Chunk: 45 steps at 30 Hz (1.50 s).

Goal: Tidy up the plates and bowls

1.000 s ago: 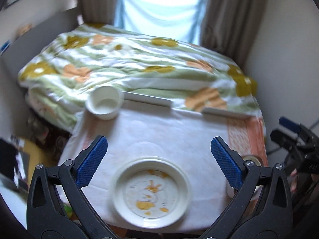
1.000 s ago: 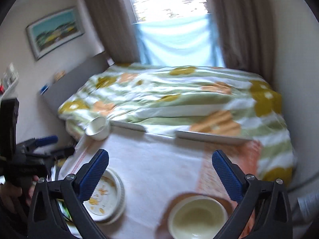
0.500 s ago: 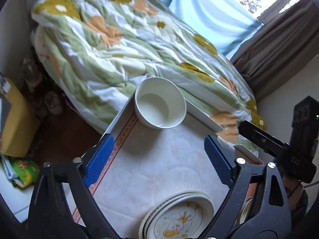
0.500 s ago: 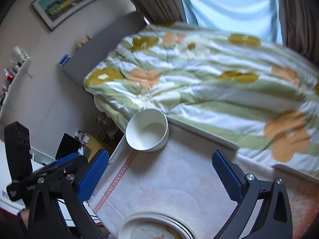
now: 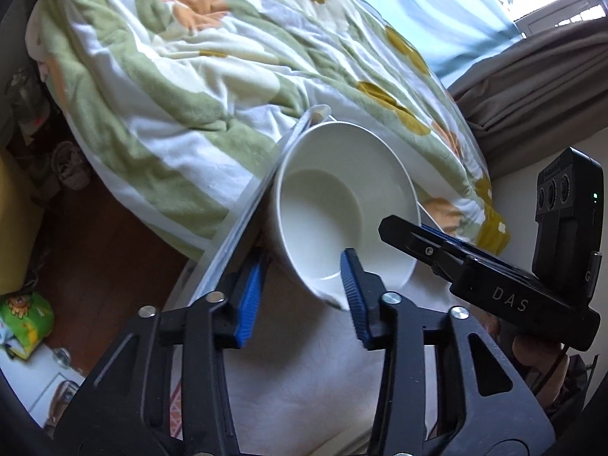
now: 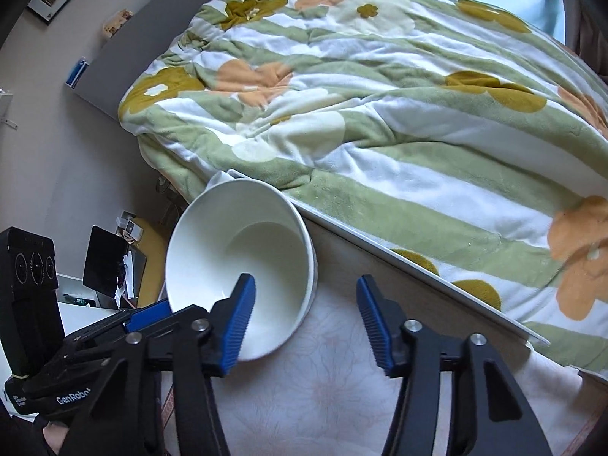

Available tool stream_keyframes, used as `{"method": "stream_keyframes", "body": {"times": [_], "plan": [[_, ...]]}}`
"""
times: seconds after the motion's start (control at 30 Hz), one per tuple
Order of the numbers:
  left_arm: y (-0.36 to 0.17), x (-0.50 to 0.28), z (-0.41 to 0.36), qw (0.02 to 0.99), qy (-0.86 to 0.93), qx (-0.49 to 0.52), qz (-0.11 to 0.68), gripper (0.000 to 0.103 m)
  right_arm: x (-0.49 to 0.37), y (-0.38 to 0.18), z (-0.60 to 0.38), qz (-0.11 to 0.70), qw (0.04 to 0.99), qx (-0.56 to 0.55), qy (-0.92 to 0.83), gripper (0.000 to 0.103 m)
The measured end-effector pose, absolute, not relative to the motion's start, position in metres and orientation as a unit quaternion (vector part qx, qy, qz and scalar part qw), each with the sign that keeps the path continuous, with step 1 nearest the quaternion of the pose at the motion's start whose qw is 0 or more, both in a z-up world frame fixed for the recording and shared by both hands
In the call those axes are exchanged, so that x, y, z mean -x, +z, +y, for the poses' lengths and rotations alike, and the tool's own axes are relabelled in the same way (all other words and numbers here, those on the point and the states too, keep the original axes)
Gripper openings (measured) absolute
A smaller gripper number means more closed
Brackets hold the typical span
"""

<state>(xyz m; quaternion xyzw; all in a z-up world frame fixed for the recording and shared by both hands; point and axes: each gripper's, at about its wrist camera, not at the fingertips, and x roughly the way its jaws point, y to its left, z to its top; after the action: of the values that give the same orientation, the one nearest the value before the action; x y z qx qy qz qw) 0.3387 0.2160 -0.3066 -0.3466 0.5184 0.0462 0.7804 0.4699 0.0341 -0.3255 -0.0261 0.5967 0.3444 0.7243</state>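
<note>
A white bowl [image 5: 334, 209] stands at the far left corner of the cloth-covered table [image 5: 304, 387], hard against the bed. My left gripper [image 5: 302, 298] straddles the bowl's near wall, one blue pad inside and one outside. Its jaws are closing, and a gap still shows at the outer pad. In the right wrist view the same bowl [image 6: 243, 258] has my right gripper [image 6: 306, 323] over its right wall. Those jaws are closing too, with the left pad inside the bowl and the right pad well clear above the cloth. Each gripper shows in the other's view, the right gripper [image 5: 418, 235] and the left gripper [image 6: 146, 313].
A bed with a green, white and orange flowered quilt [image 6: 380, 95] presses against the table's far edge, where a pale rail [image 6: 418, 262] runs. Left of the table the floor drops away to clutter and a yellow box [image 5: 11, 228]. Curtains [image 5: 532, 76] hang at the back right.
Both grippers have dropped and closed in on the bowl, which now fills the middle of both views. Both pairs of jaws have narrowed a lot. The stack of plates has left both views.
</note>
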Motion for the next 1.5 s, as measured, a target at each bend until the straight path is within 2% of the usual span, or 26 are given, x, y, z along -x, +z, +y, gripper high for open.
{"method": "stream_keyframes", "body": {"times": [0.03, 0.07, 0.23, 0.63, 0.93, 1.23, 1.5], "plan": [[-0.307, -0.339, 0.217, 0.782, 0.054, 0.342, 0.519, 0.024, -0.471, -0.328, 0.036, 0.599, 0.722, 0.028, 0.346, 0.033], [-0.308, -0.341, 0.219, 0.784, 0.058, 0.338, 0.518, 0.021, -0.472, -0.329, 0.038, 0.600, 0.720, 0.030, 0.347, 0.031], [-0.307, -0.343, 0.221, 0.791, 0.064, 0.322, 0.517, 0.019, -0.472, -0.334, 0.043, 0.596, 0.723, 0.039, 0.347, 0.012], [-0.286, -0.344, 0.202, 0.807, 0.064, 0.270, 0.521, 0.018, -0.467, -0.329, 0.026, 0.589, 0.733, 0.005, 0.339, 0.011], [-0.233, -0.330, 0.161, 0.838, 0.041, 0.225, 0.496, 0.018, -0.444, -0.286, -0.019, 0.551, 0.765, -0.024, 0.333, 0.012], [-0.172, -0.298, 0.070, 0.867, -0.018, 0.185, 0.463, 0.018, -0.397, -0.229, -0.111, 0.502, 0.810, -0.057, 0.297, 0.012], [-0.151, -0.261, -0.037, 0.868, -0.090, 0.159, 0.462, 0.018, -0.337, -0.203, -0.217, 0.480, 0.843, -0.069, 0.235, 0.012]]}}
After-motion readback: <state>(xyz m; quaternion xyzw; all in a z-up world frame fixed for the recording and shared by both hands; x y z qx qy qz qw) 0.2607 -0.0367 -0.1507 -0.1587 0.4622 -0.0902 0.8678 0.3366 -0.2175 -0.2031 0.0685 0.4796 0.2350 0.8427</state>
